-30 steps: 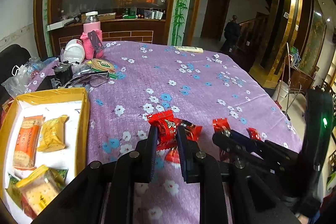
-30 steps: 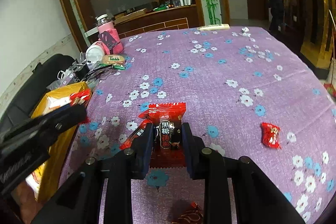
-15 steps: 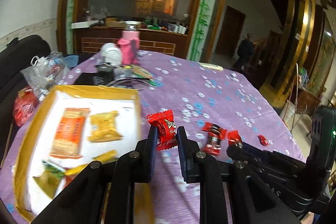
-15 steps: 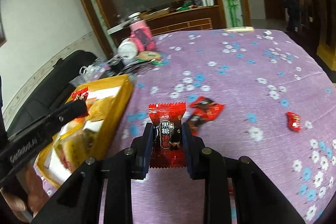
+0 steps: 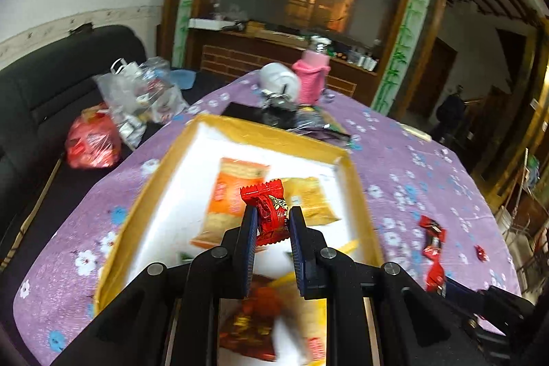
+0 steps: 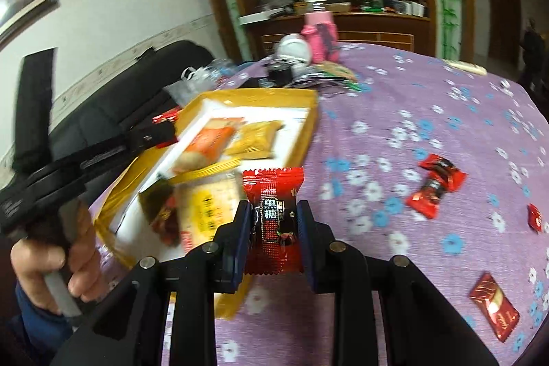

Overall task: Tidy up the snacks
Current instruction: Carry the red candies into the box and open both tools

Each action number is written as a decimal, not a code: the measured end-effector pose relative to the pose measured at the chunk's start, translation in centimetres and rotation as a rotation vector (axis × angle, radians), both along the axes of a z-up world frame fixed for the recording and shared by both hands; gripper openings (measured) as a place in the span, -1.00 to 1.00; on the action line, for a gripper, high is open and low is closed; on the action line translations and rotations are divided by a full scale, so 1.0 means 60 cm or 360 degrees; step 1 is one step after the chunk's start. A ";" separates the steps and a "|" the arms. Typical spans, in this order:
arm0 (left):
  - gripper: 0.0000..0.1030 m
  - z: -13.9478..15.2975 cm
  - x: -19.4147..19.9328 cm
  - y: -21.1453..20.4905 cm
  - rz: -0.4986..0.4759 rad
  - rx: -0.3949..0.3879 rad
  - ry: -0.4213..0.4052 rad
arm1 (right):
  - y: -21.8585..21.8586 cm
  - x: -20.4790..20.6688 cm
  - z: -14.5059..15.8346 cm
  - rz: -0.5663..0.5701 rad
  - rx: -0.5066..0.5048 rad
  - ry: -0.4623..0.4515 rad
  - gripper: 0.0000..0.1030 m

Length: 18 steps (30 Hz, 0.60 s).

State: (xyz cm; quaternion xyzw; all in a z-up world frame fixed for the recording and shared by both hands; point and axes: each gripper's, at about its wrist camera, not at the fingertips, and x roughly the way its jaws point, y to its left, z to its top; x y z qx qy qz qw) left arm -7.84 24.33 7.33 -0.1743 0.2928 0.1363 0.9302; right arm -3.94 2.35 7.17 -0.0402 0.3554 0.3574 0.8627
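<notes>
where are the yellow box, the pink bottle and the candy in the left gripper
yellow box [image 5: 271, 130]: left wrist view, far rim
pink bottle [image 5: 311, 81]: left wrist view, body
red candy [image 5: 269, 211]: left wrist view, wrapper middle

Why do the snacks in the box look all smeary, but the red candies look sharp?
Left wrist view: the red candy in the left gripper is crisp, while the yellow box and its packets streak with motion blur. Right wrist view: same, the black-sugar candy in the right gripper is sharp, the box smeared. Both fisheye views bend the room's edges.
</notes>
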 end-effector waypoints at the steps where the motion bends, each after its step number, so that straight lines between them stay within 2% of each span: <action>1: -0.63 -0.007 -0.001 0.006 0.0010 -0.0011 0.0011 | 0.007 -0.006 0.000 0.0019 -0.0009 -0.0008 -0.50; 7: -0.63 -0.045 0.003 0.021 0.0016 -0.0054 0.0060 | 0.053 -0.032 -0.013 0.0123 -0.0096 -0.0037 -0.50; 18: -0.63 -0.062 0.012 0.027 -0.0046 -0.0084 0.0073 | 0.100 -0.039 -0.045 0.0202 -0.0184 -0.0018 -0.49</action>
